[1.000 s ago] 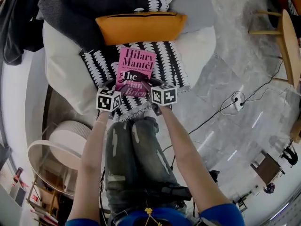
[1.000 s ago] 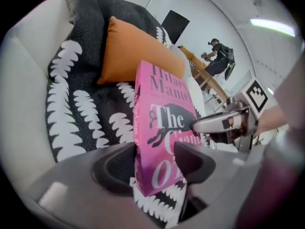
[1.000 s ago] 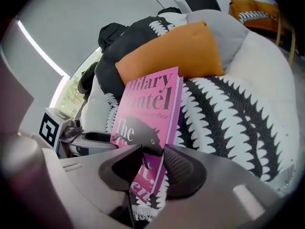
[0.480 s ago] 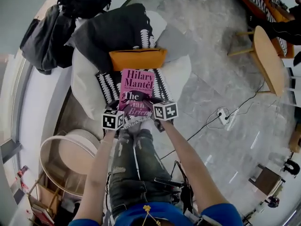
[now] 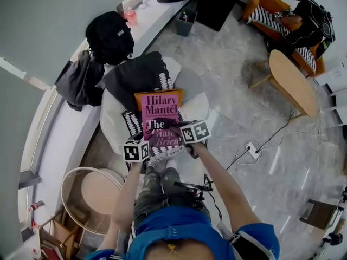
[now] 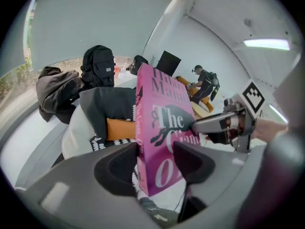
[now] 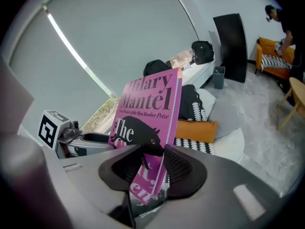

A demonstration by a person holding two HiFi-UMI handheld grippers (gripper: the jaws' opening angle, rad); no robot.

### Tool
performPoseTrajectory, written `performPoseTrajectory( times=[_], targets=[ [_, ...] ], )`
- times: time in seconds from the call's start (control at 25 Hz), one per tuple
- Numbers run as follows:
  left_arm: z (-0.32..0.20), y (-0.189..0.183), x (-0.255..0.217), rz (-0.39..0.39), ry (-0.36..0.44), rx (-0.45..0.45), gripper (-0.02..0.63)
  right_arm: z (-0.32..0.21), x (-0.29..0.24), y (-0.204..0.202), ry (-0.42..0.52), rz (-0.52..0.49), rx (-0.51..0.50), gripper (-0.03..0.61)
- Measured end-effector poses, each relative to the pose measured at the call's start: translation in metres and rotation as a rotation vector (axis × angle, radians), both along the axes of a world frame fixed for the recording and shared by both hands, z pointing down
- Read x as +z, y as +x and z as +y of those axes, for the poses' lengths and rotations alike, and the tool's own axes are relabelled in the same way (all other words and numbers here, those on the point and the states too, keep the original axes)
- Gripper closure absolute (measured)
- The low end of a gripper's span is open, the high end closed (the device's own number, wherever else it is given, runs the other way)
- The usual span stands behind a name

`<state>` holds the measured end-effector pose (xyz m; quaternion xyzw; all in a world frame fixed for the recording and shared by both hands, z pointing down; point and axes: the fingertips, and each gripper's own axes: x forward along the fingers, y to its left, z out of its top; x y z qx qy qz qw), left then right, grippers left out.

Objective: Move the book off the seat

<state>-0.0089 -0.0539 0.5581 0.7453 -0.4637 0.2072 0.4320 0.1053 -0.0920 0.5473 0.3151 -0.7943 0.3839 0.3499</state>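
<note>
Above the seat (image 5: 199,106) the book (image 5: 160,118) now hangs clear, lifted off the striped throw (image 5: 132,122) where it lay a second ago; removal looks half done. Left gripper (image 6: 155,165) is closing on the spine edge, right gripper (image 7: 151,166) pinches the lower cover. Orange cushion (image 5: 158,95) sits behind, round side table (image 5: 89,196) to the left, power strip (image 5: 252,149) on the floor to the right; nothing blocks the way
</note>
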Motion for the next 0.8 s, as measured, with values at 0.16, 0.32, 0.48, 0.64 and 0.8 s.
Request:
performPoseTrajectory(
  times=[0.16,0.32,0.48,0.64,0.8],
  targets=[
    [0.017,0.010,-0.054,0.039,0.033,-0.028,0.379,0.013,-0.059,0.008,0.063,0.008,-0.029,0.436],
    [0.045,0.024,-0.087,0.039,0.051,-0.041,0.380,0.040,-0.094,0.020,0.092,0.003,-0.042,0.437],
    [0.061,0.031,-0.108,0.041,0.066,-0.055,0.380,0.056,-0.117,0.028,0.119,-0.008,-0.039,0.437],
    [0.072,0.037,-0.116,0.056,0.077,-0.066,0.380,0.066,-0.126,0.032,0.137,0.006,-0.058,0.437],
    [0.077,0.043,-0.121,0.070,0.082,-0.092,0.382,0.069,-0.133,0.037,0.151,0.014,-0.078,0.437]
  ],
)
